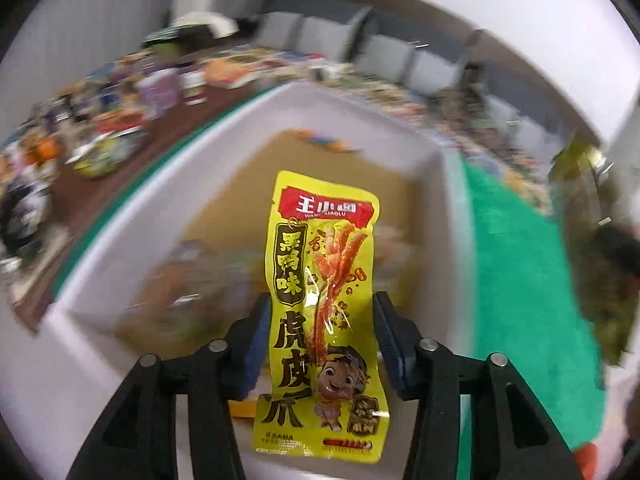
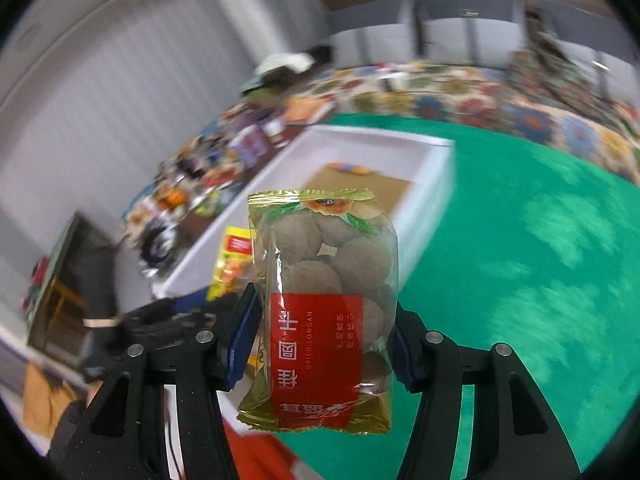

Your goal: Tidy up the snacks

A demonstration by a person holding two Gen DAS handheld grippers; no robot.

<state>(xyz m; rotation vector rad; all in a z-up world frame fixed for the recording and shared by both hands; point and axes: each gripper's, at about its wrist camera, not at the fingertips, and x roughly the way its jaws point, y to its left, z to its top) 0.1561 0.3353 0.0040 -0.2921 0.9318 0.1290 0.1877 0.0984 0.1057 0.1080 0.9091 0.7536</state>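
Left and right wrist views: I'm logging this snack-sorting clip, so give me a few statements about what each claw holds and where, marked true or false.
1. The left claw grips a yellow snack packet. True.
2. That packet hangs over the white box. True.
3. The right claw is empty. False: it is shut on a clear bag of dried longan with a red label.
4. The longan bag already lies inside the white box. False: it is held in the air, above the green cloth and the box's edge.
5. The cloth under the box is blue. False: it is green.
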